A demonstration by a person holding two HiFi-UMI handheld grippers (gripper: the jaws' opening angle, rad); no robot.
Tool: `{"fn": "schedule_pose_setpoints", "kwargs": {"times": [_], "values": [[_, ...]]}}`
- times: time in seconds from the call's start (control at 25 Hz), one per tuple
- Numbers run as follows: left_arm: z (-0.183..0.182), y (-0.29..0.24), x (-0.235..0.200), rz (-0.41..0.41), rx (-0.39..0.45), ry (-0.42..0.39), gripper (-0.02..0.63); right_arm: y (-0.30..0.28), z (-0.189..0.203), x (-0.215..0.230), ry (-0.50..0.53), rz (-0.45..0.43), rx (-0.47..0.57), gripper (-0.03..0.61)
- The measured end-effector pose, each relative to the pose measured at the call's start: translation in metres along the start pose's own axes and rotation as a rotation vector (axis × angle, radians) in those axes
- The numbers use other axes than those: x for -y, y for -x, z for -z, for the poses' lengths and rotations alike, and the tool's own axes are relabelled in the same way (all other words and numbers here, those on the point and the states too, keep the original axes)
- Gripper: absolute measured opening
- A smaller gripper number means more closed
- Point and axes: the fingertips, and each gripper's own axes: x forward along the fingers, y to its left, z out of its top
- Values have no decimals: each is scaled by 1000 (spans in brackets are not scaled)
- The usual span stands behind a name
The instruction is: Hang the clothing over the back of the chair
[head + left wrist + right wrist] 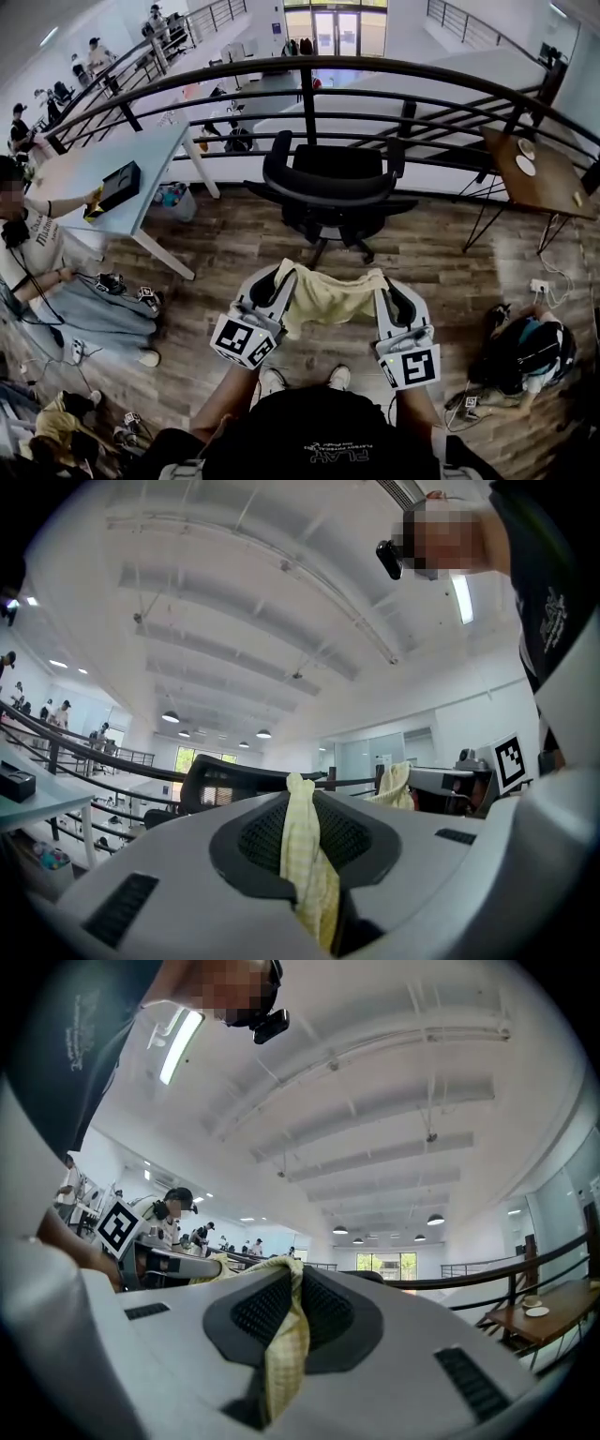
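Note:
A pale yellow garment [328, 296] hangs stretched between my two grippers in the head view, just in front of the black office chair [328, 192]. My left gripper [278, 278] is shut on the garment's left edge; its cloth [306, 855] shows pinched between the pads in the left gripper view. My right gripper [386, 292] is shut on the right edge, with the cloth [284, 1335] squeezed between its pads in the right gripper view. The chair's curved backrest [234, 785] stands beyond the left jaws, with its back toward me.
A black railing [309, 98] runs behind the chair. A pale blue table [112, 164] stands at the left with a seated person [28, 244] beside it. A wooden table [539, 173] is at the right, a bag [530, 352] on the floor.

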Motion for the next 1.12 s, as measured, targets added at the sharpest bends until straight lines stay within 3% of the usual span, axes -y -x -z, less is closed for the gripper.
{"fn": "schedule_pose_setpoints", "kwargs": {"times": [0.16,0.44,0.6,1.12], "values": [[-1,-6,1,-21,21,35,78,-3,0,10,-3,-25,21,41],[-1,-16,13,-66,15,-6,78,-7,-5,22,-31,-46,40,41],[0,-18,4,-85,11,-12,78,-9,2,22,21,-75,17,41],[-27,-54,-44,-44,84,-9,80,-59,-13,29,84,-39,51,41]]}}
